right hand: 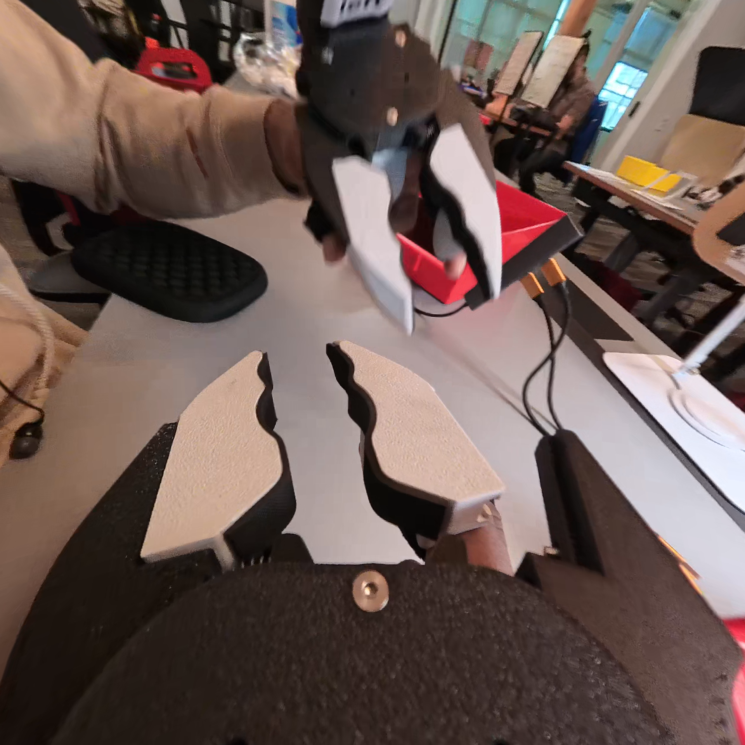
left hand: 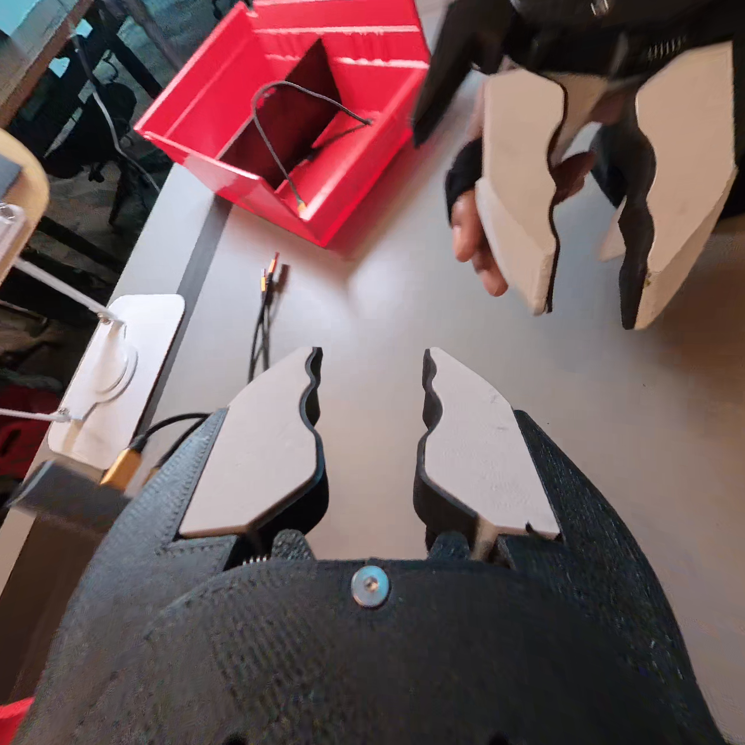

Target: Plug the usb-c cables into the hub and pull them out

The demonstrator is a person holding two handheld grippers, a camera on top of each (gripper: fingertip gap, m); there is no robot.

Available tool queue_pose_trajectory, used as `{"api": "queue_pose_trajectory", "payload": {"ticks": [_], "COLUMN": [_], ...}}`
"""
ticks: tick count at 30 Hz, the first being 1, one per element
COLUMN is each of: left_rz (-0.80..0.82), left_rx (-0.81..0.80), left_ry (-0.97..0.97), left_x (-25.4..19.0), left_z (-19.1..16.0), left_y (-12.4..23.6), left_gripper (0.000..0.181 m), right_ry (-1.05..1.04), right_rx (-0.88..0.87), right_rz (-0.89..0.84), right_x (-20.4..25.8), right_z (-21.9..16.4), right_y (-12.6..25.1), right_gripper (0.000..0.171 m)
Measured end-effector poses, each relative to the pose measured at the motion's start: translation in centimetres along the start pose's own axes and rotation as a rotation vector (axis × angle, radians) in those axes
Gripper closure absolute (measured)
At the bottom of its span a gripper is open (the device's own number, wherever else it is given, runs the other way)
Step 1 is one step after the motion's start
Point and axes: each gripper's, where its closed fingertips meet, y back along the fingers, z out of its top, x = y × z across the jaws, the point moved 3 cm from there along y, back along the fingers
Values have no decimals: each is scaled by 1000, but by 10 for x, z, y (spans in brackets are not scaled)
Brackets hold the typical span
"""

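My left gripper [left hand: 373, 354] is open and empty above the grey table [left hand: 443, 403]. A dark grey hub [left hand: 60, 490] lies at the table's left edge with an orange plug [left hand: 121, 467] in it. Two black cables end in loose orange-tipped connectors [left hand: 269, 271] ahead of my left fingers. My right gripper [right hand: 299, 351] is open and empty. It also shows in the left wrist view [left hand: 588, 314], raised at the upper right. In the right wrist view the hub [right hand: 532, 254] carries two orange plugs [right hand: 544, 279], and the left gripper [right hand: 445, 304] hovers in front of it.
A red bin [left hand: 201, 133] with a divider holds another black cable [left hand: 270, 133] at the back. A white lamp base [left hand: 117, 375] sits at the left edge, near the hub. A black mesh chair part [right hand: 169, 270] lies beyond the table's far side. Desks and a seated person fill the background.
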Motion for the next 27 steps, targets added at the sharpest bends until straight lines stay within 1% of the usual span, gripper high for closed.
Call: {"api": "queue_pose_trajectory", "payload": {"ticks": [3, 7, 14, 23, 27], "left_rz": [12, -18, -73, -86, -119], "left_rx": [26, 36, 51, 68, 78], "left_ry": [-48, -60, -146, -202, -223], "left_x": [-20, -30, -45, -51, -55], "left_z": [-4, -5, -2, -1, -2], "left_y": [-23, -36, -44, -50, -49], "left_gripper": [132, 130, 128, 128, 127], "right_ry": [-2, 2, 32, 60, 98], "right_rx": [-23, -65, -33, 6, 38], "right_rz": [37, 49, 74, 102, 128], "right_x": [4, 2, -3, -8, -11], "right_z": [7, 21, 27, 31, 30], "right_y": [-6, -2, -1, -9, -11], "right_gripper": [80, 82, 82, 80, 78]}}
